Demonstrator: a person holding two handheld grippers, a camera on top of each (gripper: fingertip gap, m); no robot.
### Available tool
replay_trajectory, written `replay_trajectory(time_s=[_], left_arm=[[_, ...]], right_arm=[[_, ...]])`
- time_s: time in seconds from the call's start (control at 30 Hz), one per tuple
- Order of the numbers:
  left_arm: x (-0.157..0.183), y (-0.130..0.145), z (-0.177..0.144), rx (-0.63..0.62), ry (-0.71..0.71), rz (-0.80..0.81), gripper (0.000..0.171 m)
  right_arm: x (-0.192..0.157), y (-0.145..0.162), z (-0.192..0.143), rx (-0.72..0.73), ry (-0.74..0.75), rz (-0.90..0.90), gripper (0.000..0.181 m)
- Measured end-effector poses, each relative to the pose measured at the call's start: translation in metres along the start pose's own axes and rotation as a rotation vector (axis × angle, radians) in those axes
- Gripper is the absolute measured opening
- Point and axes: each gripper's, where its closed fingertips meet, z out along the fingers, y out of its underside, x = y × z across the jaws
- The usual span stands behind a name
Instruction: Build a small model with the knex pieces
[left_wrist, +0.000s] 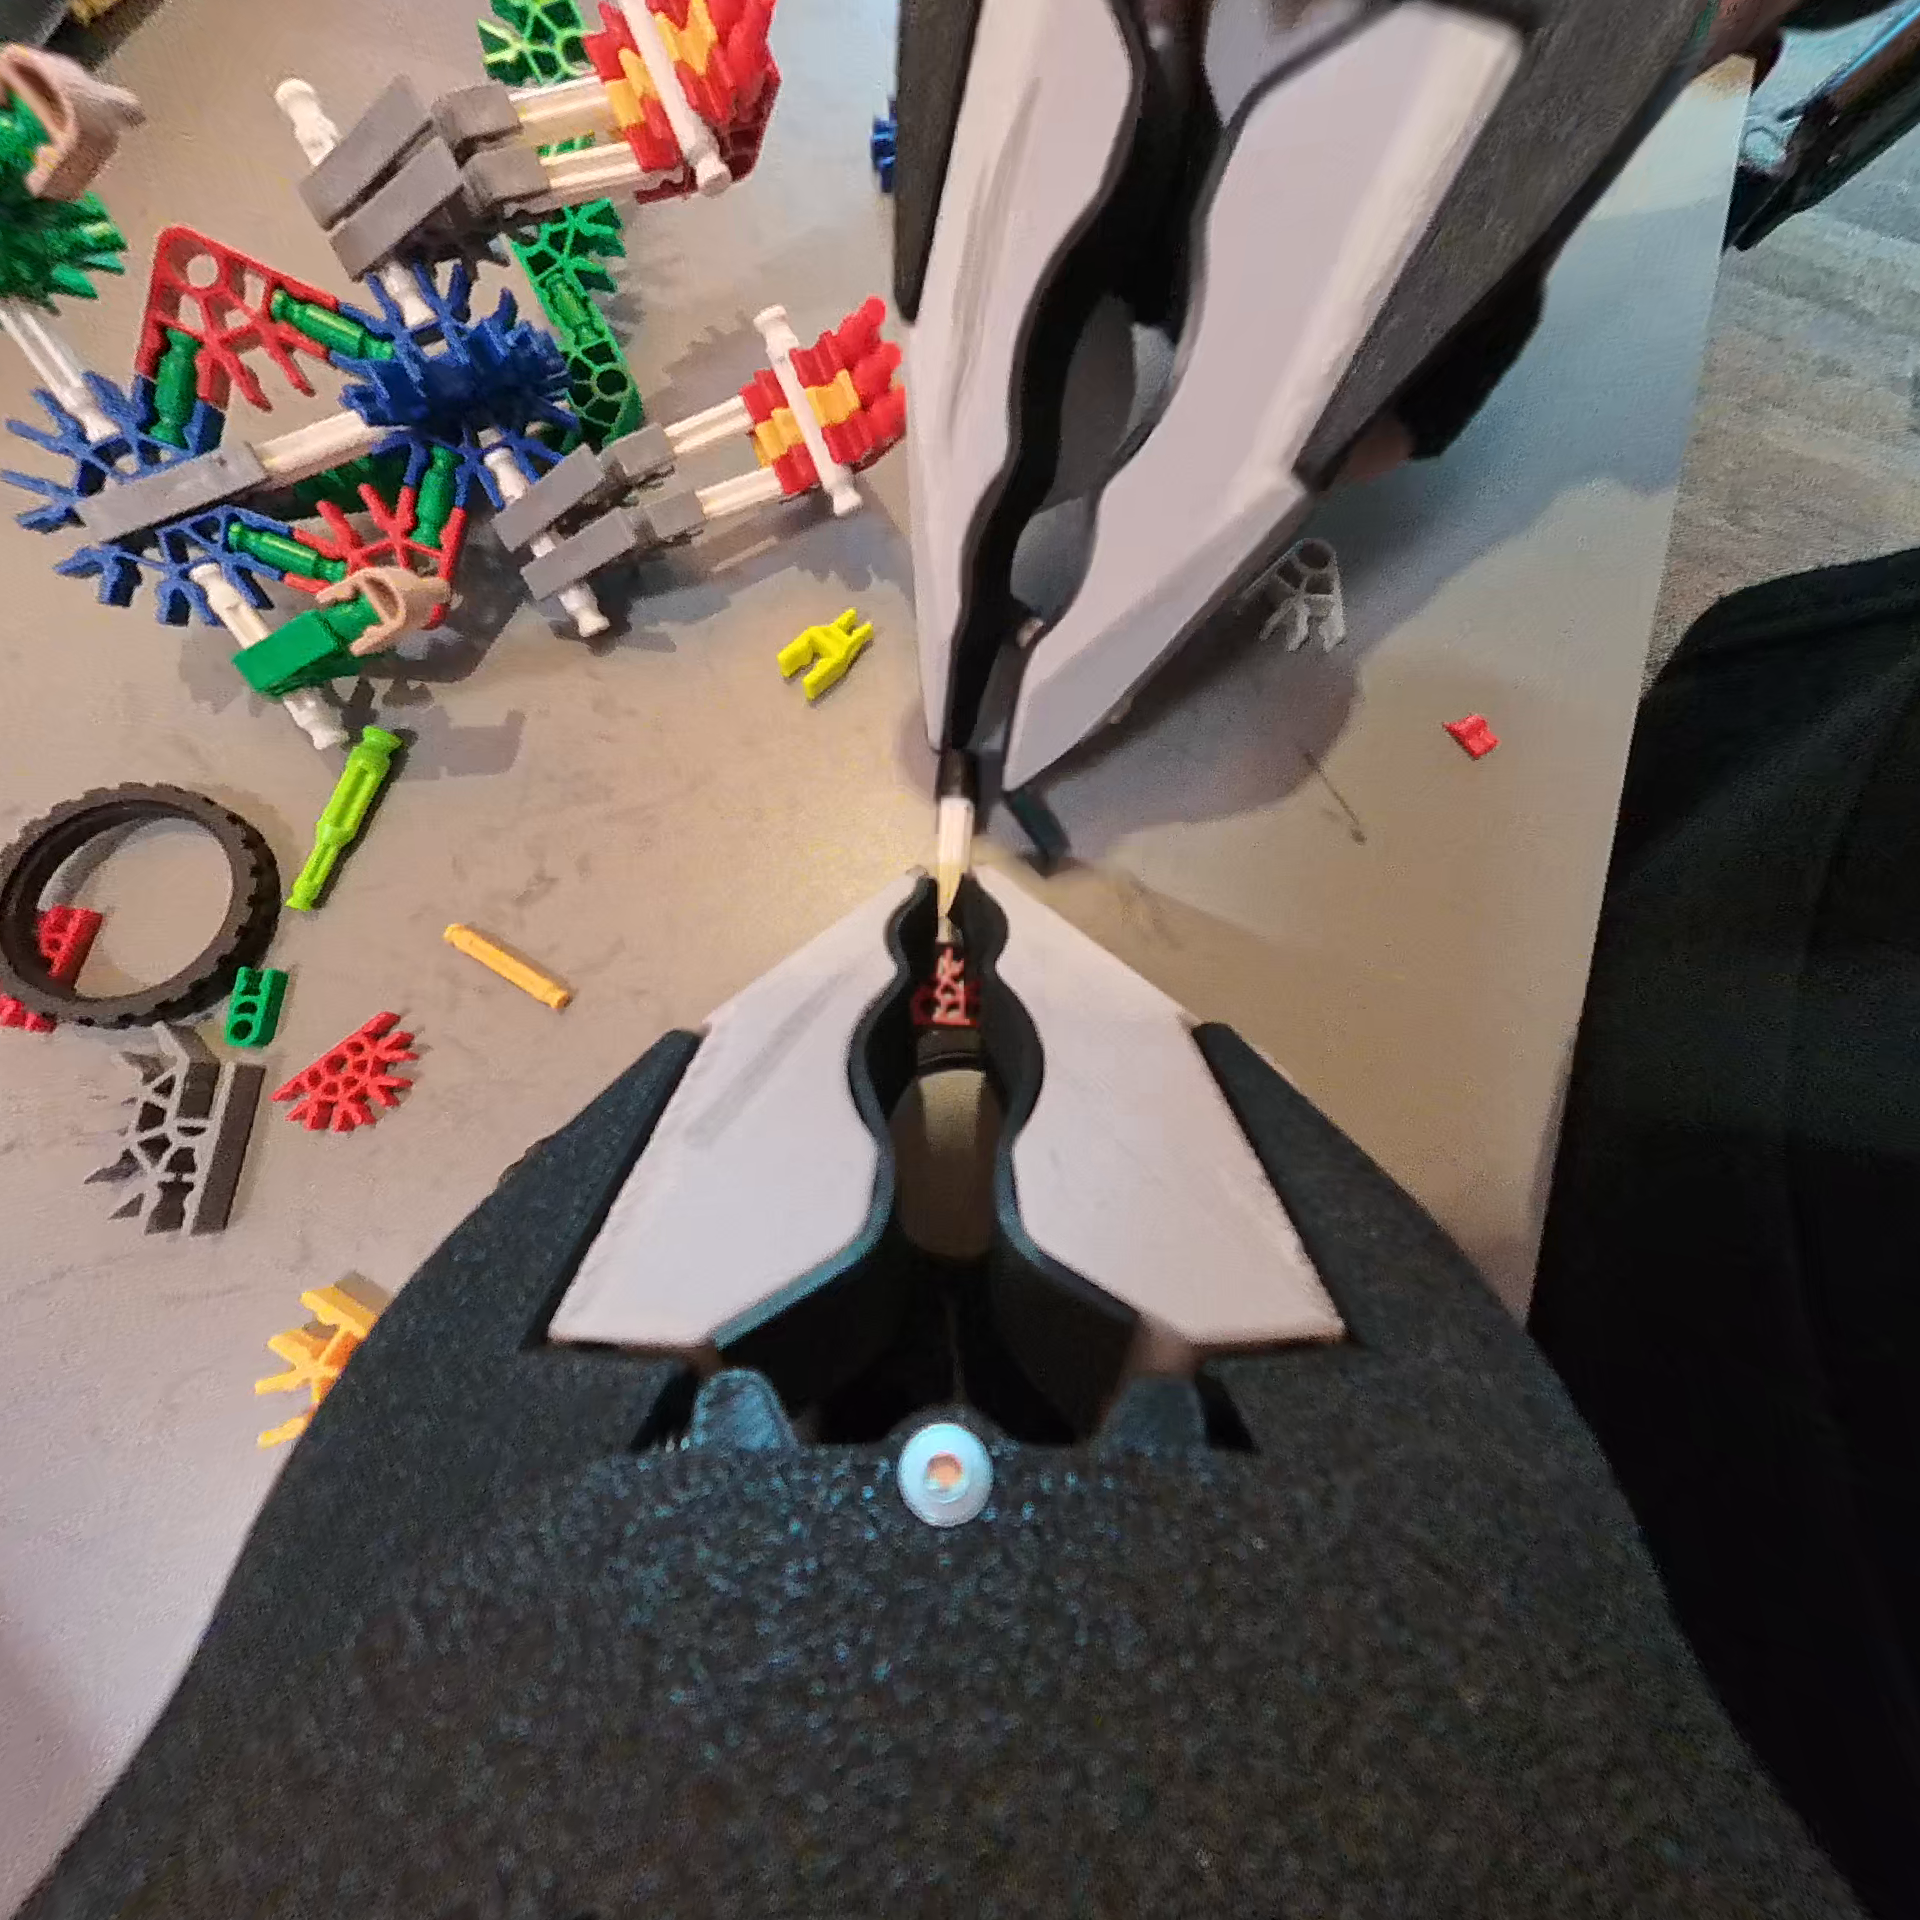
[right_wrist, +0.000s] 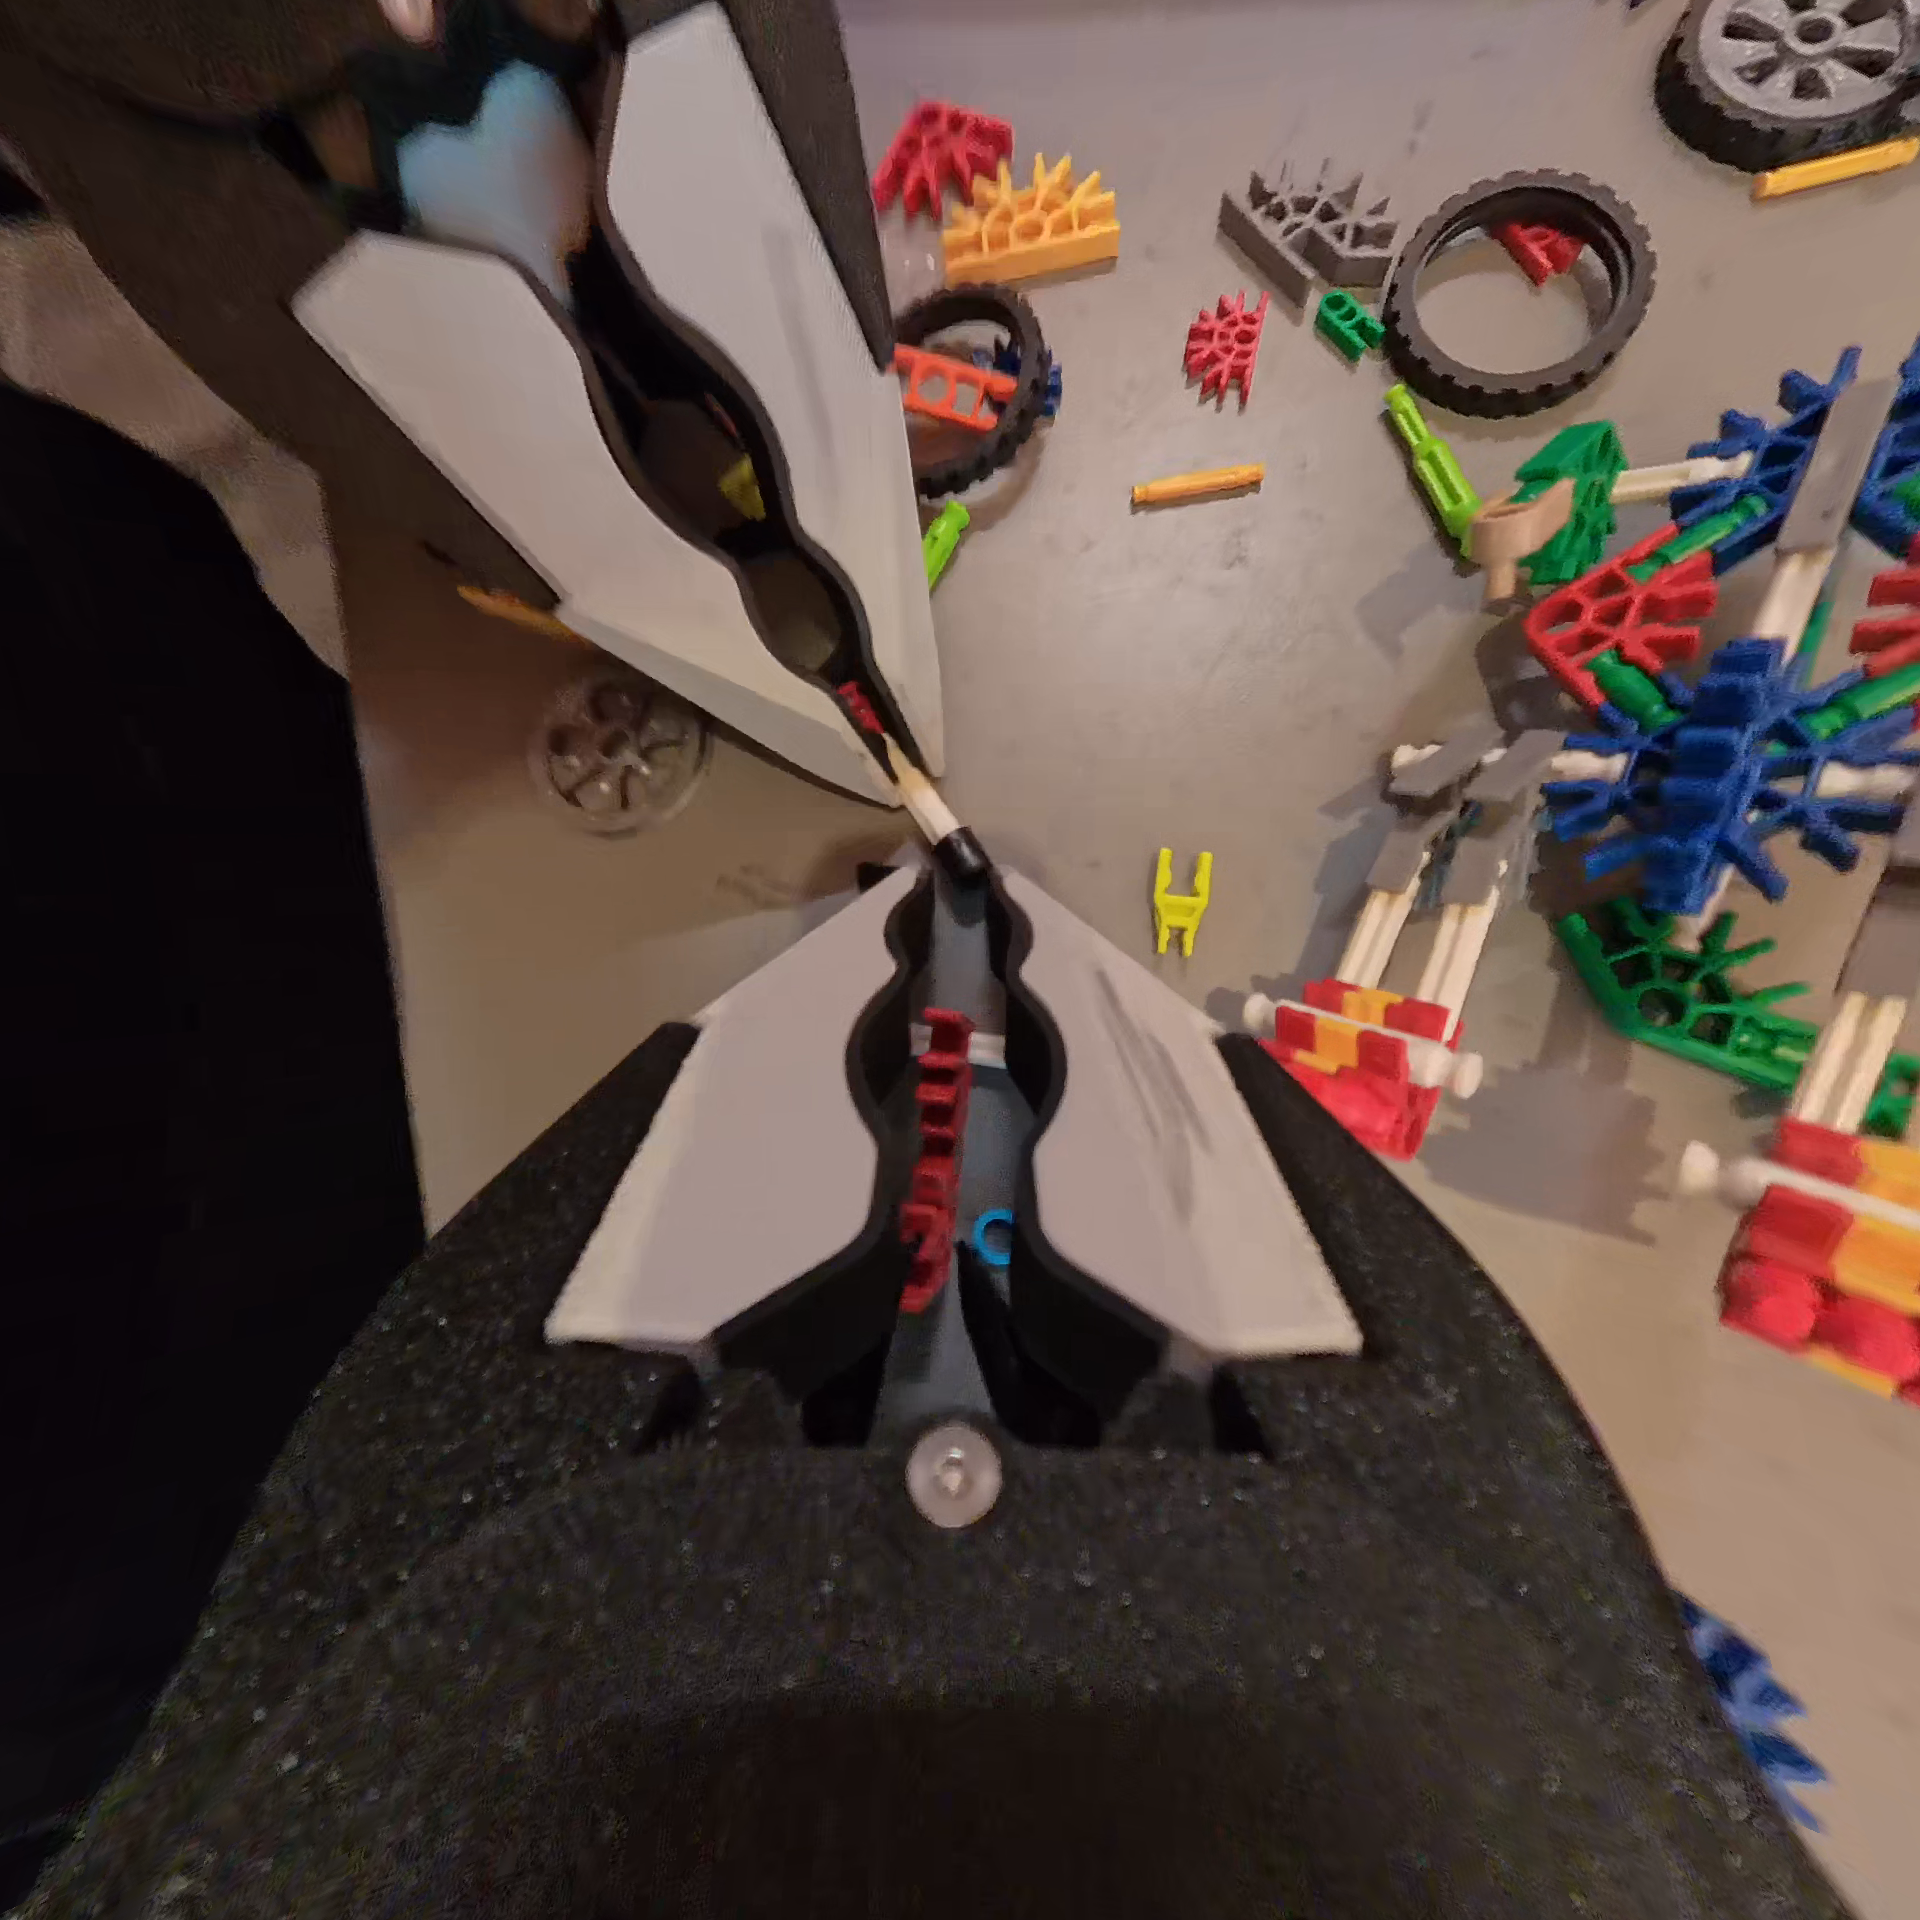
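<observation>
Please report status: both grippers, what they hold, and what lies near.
Left gripper shut on white rod. Right gripper shut on rod's black-tipped end. Yellow clip lies nearby.

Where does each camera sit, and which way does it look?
Left wrist view: on the left gripper, looking along its fingers at the right gripper and the toy model; a dark sleeve at right.
Right wrist view: on the right gripper, facing the left gripper.
Shared: the white rod, yellow clip.
</observation>
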Motion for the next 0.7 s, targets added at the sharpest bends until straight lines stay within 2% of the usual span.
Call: replay_trajectory(time_s=[0.33, 0.57, 0.7], left_arm=[[-0.002, -0.017, -0.008, 0.089, 0.008, 0.004, 0.002], [0.007, -0.04, -0.017, 0.133, -0.029, 0.17, 0.002], [0.013, -0.049, -0.02, 0.157, -0.021, 0.204, 0.002]], right_arm=[[0.003, -0.007, -0.034, 0.112, 0.053, 0.063, 0.016], [-0.006, -0.017, -0.041, 0.195, -0.001, 0.169, 0.017], [-0.009, -0.019, -0.045, 0.232, -0.03, 0.221, 0.017]])
